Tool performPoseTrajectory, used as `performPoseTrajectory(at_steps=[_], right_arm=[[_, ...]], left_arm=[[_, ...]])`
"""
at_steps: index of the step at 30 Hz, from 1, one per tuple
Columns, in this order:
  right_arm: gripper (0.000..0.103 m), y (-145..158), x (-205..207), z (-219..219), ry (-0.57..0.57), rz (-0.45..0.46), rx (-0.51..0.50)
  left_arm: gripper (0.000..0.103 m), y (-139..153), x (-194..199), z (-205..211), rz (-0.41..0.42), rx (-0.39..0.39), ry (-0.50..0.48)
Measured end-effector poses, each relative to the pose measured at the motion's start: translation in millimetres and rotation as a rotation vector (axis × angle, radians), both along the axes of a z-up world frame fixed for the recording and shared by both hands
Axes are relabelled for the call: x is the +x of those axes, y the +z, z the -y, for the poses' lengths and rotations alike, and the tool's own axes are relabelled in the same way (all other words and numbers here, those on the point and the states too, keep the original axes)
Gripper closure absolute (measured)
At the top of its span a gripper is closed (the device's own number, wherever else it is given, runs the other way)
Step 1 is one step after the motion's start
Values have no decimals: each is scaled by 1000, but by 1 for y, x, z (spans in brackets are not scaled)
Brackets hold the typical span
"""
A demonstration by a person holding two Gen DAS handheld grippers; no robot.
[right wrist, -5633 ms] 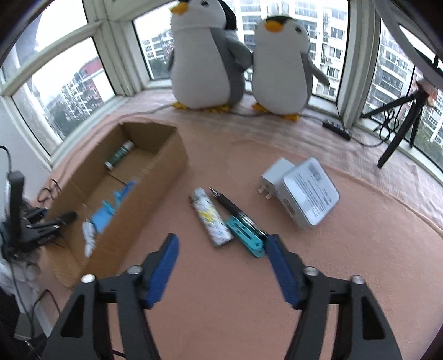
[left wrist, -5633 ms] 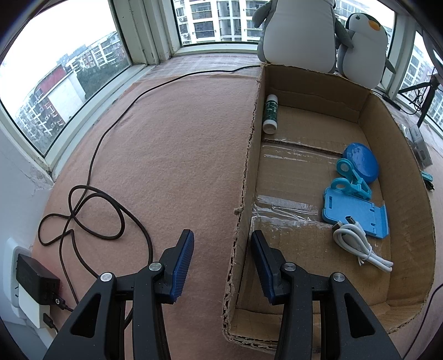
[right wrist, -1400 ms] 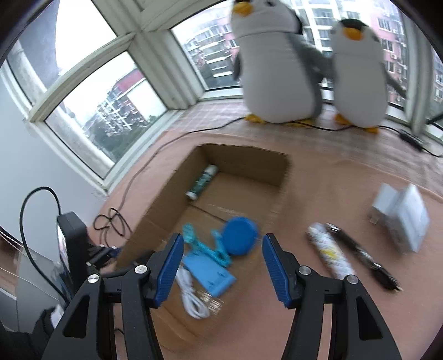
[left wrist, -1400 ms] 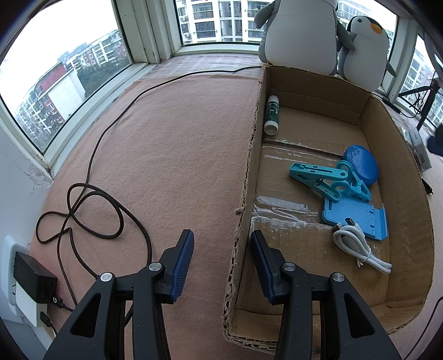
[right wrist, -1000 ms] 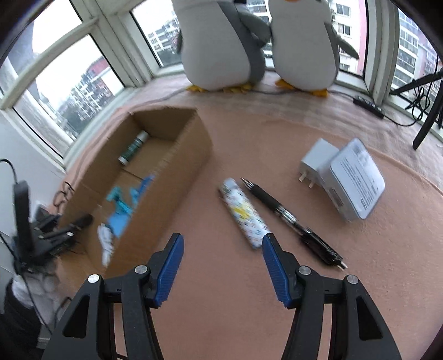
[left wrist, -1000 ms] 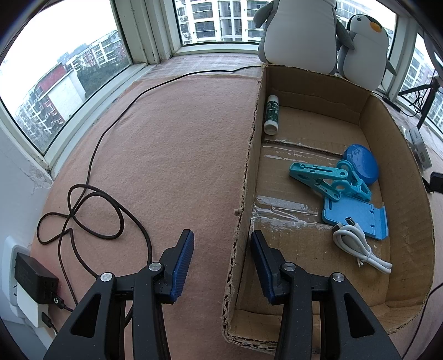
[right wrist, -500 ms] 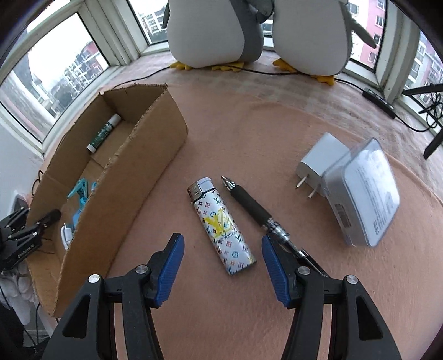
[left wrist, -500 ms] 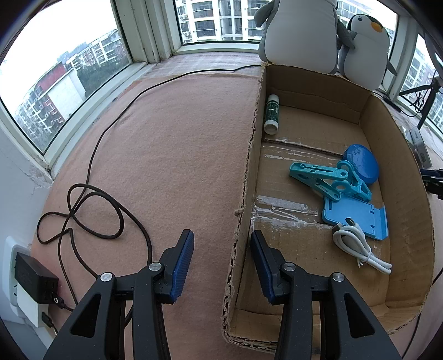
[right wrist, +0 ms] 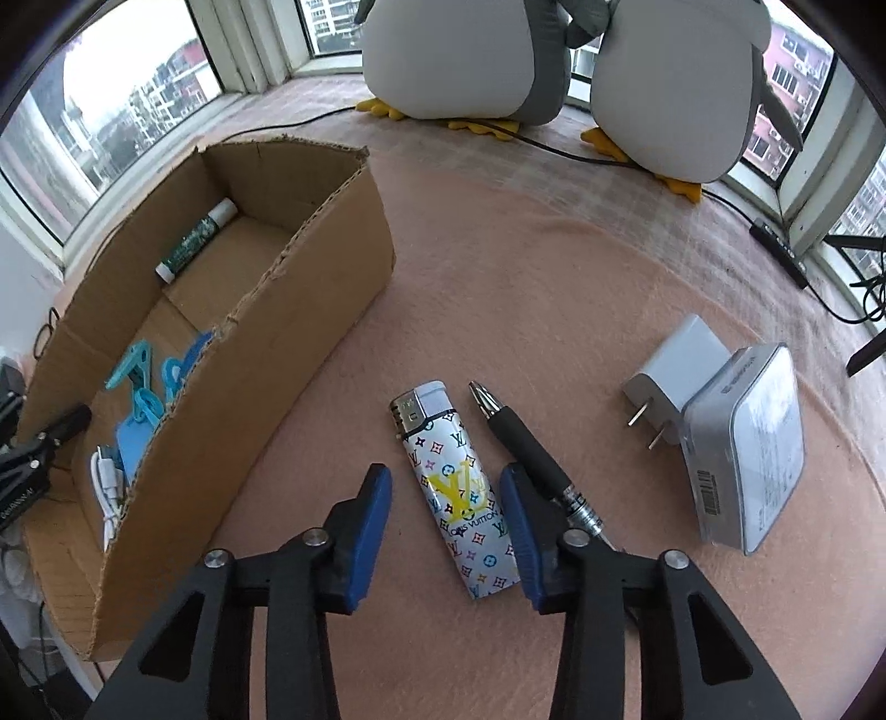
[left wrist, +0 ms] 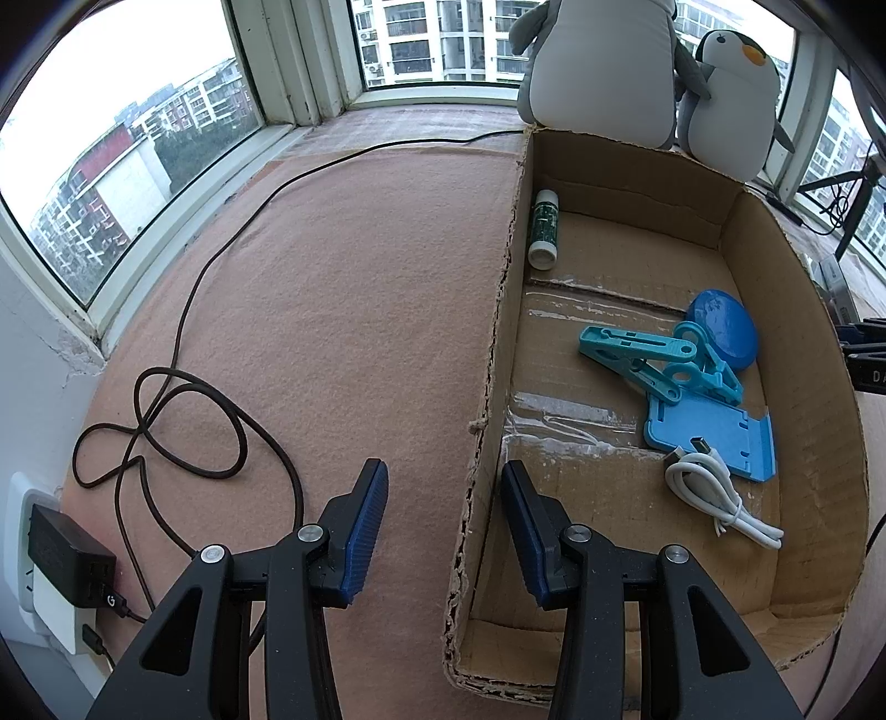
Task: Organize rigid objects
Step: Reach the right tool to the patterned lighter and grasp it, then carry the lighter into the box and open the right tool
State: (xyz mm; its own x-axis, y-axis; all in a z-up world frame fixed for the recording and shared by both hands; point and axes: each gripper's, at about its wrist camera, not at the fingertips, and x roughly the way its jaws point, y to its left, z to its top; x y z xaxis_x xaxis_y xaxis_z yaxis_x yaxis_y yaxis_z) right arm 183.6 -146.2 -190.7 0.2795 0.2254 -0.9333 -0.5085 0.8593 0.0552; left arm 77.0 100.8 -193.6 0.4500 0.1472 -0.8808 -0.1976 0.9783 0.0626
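Note:
A white patterned lighter (right wrist: pixel 454 487) lies on the pink felt between the fingers of my right gripper (right wrist: pixel 444 482). Its jaws are closing; a gap still shows at the left pad. A black pen (right wrist: pixel 526 443) lies just right of the lighter, partly under the right finger. My left gripper (left wrist: pixel 443 487) straddles the left wall of the cardboard box (left wrist: pixel 797 354), jaws apart and pressing nothing. Inside the box lie a glue stick (left wrist: pixel 544 230), a teal clip (left wrist: pixel 653 360), a blue round case (left wrist: pixel 722 327), a blue stand (left wrist: pixel 709 437) and a white cable (left wrist: pixel 714 498).
A white charger plug (right wrist: pixel 670 365) and a silver box (right wrist: pixel 747 443) sit right of the pen. Two plush penguins (right wrist: pixel 465 50) stand by the windows. A dark cord (left wrist: pixel 166 421) loops on the felt left of the box, by a wall adapter (left wrist: pixel 66 554).
My right gripper swung from above the box over to the lighter, came down around it, and its jaws narrowed. The left gripper and the box contents kept still.

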Motion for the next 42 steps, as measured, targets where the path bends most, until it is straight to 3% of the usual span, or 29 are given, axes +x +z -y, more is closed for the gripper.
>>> performPoseTrajectory(at_steps=[3,10,21,26,37,42], right_arm=[[79,1,-1,1,-2,-2,-6],[82,1,-11,7,-38,-4,21],[82,-1,-32,36,-208,-77,246],[82,8,-41,44,-247,-66,301],[82,71,-53,4,-136,24,380],[82,76,-52,-38,-55,31,348]], left_arm=[[57,0,0,-1,0,0,0],[57,0,0,0,0,1,0],[57,0,1,-1,0,0,0],[57,0,1,0,0,1,-1],[57,0,1,-1,1,2,-1],[57,0,1,-1,1,2,-1]])
